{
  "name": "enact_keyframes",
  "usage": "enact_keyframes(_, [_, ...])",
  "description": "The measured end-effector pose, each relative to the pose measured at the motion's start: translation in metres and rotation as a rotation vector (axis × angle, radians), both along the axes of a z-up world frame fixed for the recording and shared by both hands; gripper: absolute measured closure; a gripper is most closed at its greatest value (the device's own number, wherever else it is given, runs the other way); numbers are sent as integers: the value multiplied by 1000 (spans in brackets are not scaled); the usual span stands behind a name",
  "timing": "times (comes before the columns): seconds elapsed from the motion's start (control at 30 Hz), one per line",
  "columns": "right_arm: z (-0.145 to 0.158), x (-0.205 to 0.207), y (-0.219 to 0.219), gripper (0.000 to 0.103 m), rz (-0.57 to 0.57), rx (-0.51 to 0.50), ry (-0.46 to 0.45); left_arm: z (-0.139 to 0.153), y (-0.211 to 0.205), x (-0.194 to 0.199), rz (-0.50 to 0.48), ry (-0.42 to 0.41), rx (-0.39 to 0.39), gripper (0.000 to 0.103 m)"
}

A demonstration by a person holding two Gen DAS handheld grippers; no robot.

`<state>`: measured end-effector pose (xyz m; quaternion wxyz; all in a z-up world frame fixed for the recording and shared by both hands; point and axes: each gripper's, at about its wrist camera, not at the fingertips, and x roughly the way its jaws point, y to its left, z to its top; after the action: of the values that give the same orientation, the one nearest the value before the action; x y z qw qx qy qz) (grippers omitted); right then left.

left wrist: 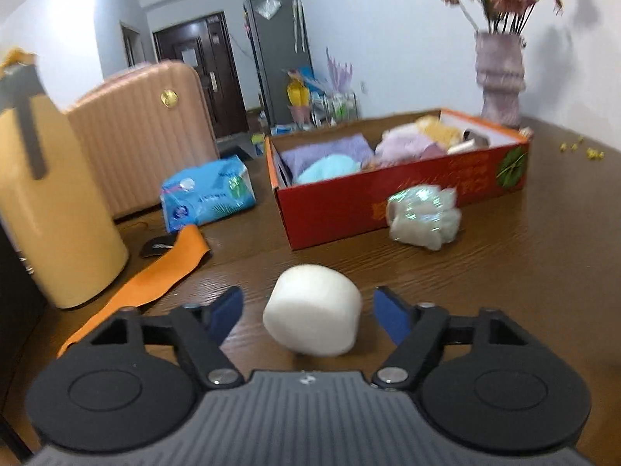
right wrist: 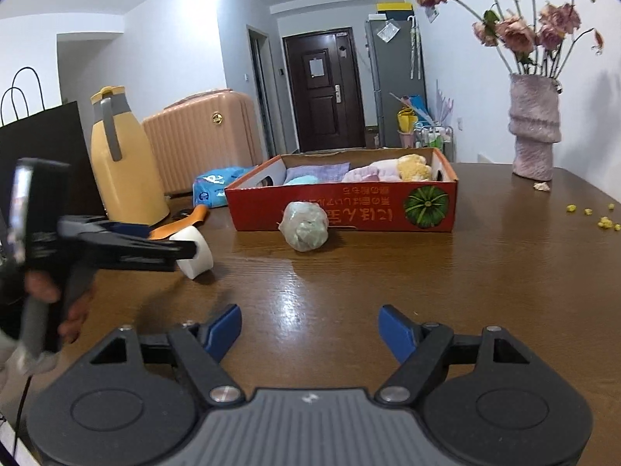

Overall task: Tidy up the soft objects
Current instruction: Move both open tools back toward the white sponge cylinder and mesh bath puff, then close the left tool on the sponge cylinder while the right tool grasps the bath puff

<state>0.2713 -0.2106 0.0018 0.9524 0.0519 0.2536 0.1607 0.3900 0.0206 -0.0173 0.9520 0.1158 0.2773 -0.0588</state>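
Observation:
A white soft cylinder lies on the brown table between the fingers of my left gripper. The jaws are open, with a small gap on each side of the cylinder. In the right wrist view, the left gripper comes in from the left around the same cylinder, held by a person's hand. My right gripper is open over bare table, nothing between its fingers. A shiny mesh puff rests against the red box, which holds purple, blue, pink and yellow soft items.
A yellow jug stands at the left, with a pink suitcase behind it. A blue tissue pack and an orange strap lie nearby. A vase of dried flowers is at the back right. A black bag stands far left.

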Motion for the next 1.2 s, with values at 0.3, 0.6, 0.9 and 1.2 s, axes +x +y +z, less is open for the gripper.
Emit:
enact_keyframes(0.3, [-7,50,14,27,24,12,21,-4,9,4,17,4,-252,50])
enact_keyframes(0.6, [-12,77,30,27,91,48,41,-26,23,-50,32,96,-236,44])
enact_keyframes(0.9, [-2,104,38,29,95,40,17,-12,29,-41,-15,56,-253,22])
enact_keyframes(1.2, [-12,181,58,30,71,-47,15,-25,29,-27,-22,92,-244,20])
